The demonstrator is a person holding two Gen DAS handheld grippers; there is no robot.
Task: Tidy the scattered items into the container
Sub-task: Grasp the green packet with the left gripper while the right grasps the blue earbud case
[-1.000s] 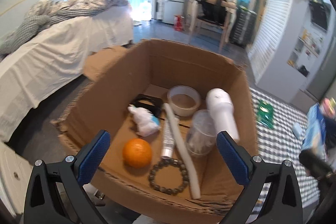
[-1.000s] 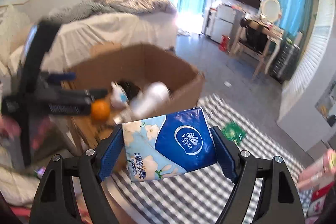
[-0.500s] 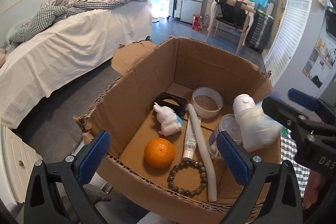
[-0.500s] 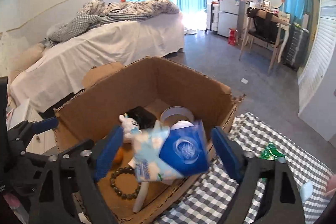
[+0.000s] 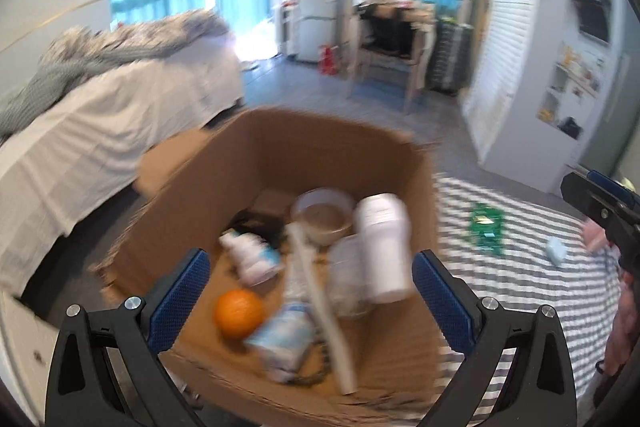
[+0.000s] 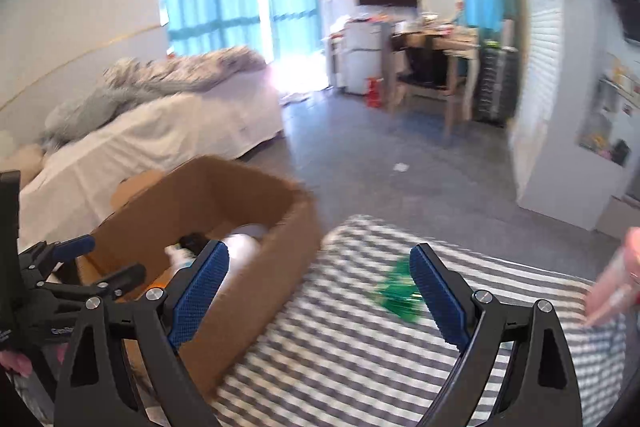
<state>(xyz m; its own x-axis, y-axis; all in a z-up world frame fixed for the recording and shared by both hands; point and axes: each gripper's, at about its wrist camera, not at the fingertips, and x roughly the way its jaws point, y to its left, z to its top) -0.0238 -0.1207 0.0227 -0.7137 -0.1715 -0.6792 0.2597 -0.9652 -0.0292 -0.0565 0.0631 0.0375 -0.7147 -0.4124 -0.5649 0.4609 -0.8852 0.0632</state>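
While the tissue pack [image 5: 280, 339] lies in the cardboard box [image 5: 280, 155], both hand-held grippers gape wide, empty.

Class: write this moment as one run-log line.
right gripper: open, empty | tissue pack: in cardboard box | green packet: on checked cloth

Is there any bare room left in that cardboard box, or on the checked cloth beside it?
The cardboard box is crowded along its right and middle; bare floor shows only left of the orange. The checked cloth lies mostly bare around the green packet.
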